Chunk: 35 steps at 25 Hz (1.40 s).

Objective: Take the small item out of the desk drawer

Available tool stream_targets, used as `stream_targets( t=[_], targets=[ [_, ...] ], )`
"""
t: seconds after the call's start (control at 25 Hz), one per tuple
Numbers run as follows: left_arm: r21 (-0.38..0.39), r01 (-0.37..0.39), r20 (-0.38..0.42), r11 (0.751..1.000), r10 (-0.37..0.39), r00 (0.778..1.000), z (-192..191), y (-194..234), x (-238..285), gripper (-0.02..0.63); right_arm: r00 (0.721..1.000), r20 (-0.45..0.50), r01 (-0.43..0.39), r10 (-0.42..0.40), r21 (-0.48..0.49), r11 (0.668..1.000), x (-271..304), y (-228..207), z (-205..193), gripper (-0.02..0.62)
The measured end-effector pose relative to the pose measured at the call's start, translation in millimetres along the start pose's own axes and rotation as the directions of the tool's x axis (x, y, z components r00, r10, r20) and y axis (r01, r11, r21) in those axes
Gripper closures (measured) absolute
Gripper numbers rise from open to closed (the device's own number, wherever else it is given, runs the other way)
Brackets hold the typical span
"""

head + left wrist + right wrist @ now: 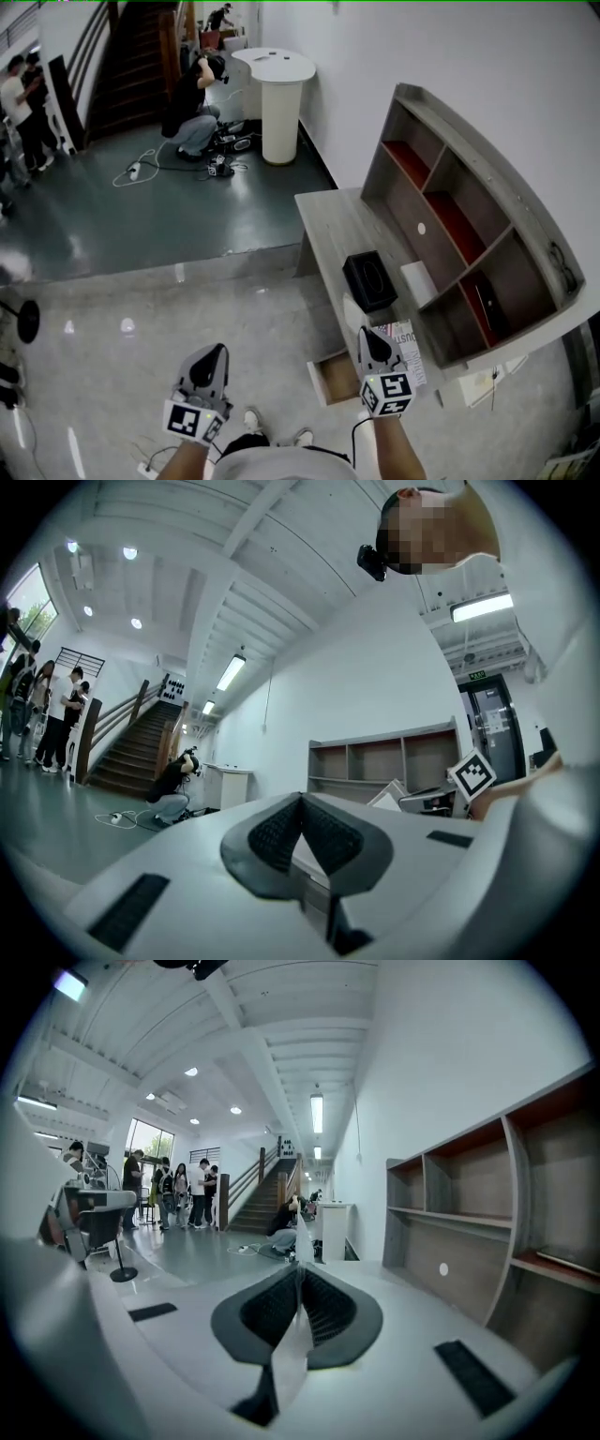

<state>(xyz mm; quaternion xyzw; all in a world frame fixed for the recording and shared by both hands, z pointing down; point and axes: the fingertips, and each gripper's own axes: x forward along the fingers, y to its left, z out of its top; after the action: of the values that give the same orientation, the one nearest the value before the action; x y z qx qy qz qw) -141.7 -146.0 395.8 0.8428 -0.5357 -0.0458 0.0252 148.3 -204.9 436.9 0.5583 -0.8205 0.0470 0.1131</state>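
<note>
Desk drawer (330, 378) sits partly hidden behind right tool (372, 336) pinching thin sheet (287, 1358).

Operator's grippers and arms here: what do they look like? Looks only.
The left gripper and right gripper match: light grey moulded bodies tapering to a point, dark textured pads, dark rectangular insets. Each carries a white cube with black square markers. Forearms show no sleeves; a white top shows at the bottom edge. What looks like a thin dark cable trails from the right wrist.

thin item (291, 1354) edge-on, unidentifiable, drawer (337, 377) part-hidden
</note>
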Motion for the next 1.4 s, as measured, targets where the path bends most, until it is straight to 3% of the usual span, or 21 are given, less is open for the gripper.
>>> stream_targets(
  t=[0.28,0.68,1.04,1.4],
  targets=[
    [0.027,-0.03,0.09,0.999,0.027,0.996,40.5,11.0,8.5,0.588,0.99,0.141,0.026,-0.022,-0.027,0.999,-27.5,-20.1,64.8,0.572],
    [0.015,-0.054,0.181,0.998,0.051,0.982,77.8,21.6,11.9,0.589,0.95,0.304,0.082,-0.07,-0.025,0.996,-84.5,-44.5,128.4,0.571],
    [-0.005,-0.111,0.169,0.994,0.111,0.979,68.4,38.1,-6.2,0.588,0.936,0.314,0.178,-0.161,-0.025,0.984,-122.7,-55.4,125.8,0.571],
    [-0.015,-0.137,0.172,0.99,0.138,0.975,66.5,54.4,-20.0,0.588,0.936,0.318,0.162,-0.149,-0.015,0.987,-114.9,-38.2,126.4,0.571]
  ],
)
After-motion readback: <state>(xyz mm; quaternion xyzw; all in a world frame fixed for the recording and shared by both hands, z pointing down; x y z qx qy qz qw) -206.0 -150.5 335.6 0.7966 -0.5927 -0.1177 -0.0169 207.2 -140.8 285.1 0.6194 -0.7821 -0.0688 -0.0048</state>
